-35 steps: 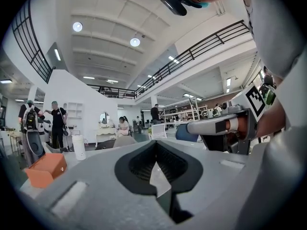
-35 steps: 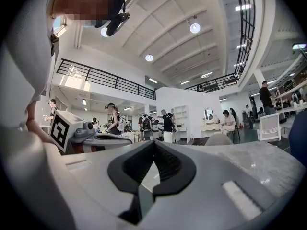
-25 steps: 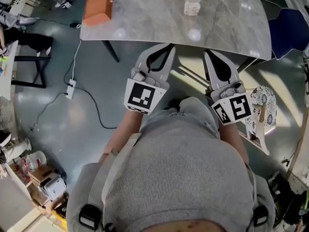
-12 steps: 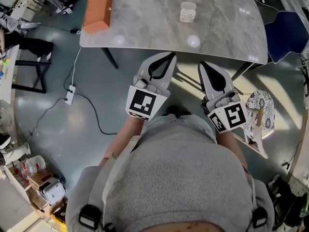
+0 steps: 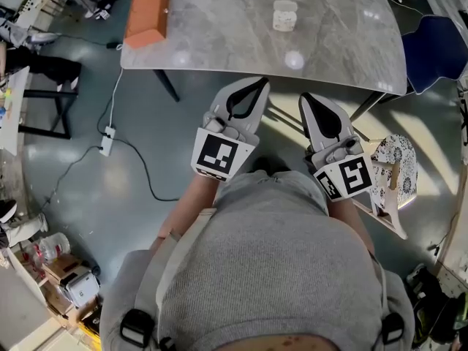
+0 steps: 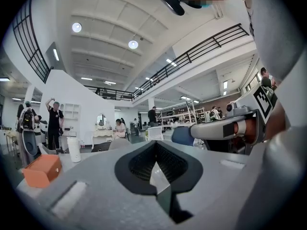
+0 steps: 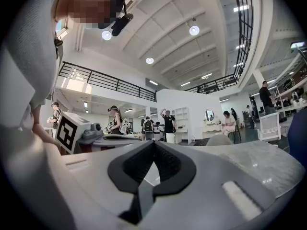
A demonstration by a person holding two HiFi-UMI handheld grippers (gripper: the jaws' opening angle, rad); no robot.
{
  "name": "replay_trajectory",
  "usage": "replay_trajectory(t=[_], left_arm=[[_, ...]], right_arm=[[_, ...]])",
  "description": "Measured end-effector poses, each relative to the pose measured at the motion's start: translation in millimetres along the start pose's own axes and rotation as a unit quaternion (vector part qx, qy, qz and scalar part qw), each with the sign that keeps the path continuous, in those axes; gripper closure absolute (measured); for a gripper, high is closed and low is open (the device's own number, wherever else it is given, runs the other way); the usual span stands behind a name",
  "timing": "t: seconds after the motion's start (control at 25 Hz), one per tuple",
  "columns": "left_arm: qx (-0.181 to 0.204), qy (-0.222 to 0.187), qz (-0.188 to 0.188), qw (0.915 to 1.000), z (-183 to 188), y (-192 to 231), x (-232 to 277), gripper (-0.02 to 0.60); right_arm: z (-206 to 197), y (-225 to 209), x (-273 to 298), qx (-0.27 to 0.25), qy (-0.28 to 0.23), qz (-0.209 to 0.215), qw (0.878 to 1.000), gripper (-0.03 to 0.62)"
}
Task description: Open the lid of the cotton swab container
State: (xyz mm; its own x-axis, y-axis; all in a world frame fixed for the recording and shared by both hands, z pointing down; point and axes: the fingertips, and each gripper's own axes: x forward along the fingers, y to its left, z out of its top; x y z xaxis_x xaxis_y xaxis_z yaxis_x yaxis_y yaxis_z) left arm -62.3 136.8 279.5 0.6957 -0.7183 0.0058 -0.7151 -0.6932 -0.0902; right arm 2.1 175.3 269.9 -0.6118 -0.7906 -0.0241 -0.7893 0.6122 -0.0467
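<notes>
The cotton swab container (image 5: pixel 285 15), a small clear box with a pale lid, stands on the far middle of the grey marble table (image 5: pixel 219 42). Both grippers are held side by side in front of the person's body, short of the table's near edge and well away from the container. My left gripper (image 5: pixel 259 83) is shut with nothing between its jaws, as the left gripper view (image 6: pixel 154 143) shows. My right gripper (image 5: pixel 305 98) is also shut and empty, which the right gripper view (image 7: pixel 153 143) confirms. The container does not appear in either gripper view.
An orange box (image 5: pixel 146 17) lies on the table's left end, also seen as the orange box (image 6: pixel 42 169) beside a white cylinder (image 6: pixel 73 149). A blue chair (image 5: pixel 435 50) and a patterned stool (image 5: pixel 395 168) stand at the right. A cable with a power strip (image 5: pixel 107 134) lies on the floor.
The head view has shifted slightly, so both grippers sit a little lower in it and a bit closer together. Their jaws stay shut.
</notes>
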Motion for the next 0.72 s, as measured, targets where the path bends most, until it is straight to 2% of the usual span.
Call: replay_trajectory(t=[0.24,0.72], left_arm=[[0.000,0.001,-0.002,1.0000,-0.8,0.7,-4.5,0.580],[-0.001,0.000,-0.014,0.9999,-3.7,-6.4,-4.6,0.580]], right_arm=[[-0.1,5.4,0.2,-0.023,0.001,-0.001,1.000,0.592],[-1.6,8.4,-1.2,-0.025,0.003,-0.004,1.000,0.592]])
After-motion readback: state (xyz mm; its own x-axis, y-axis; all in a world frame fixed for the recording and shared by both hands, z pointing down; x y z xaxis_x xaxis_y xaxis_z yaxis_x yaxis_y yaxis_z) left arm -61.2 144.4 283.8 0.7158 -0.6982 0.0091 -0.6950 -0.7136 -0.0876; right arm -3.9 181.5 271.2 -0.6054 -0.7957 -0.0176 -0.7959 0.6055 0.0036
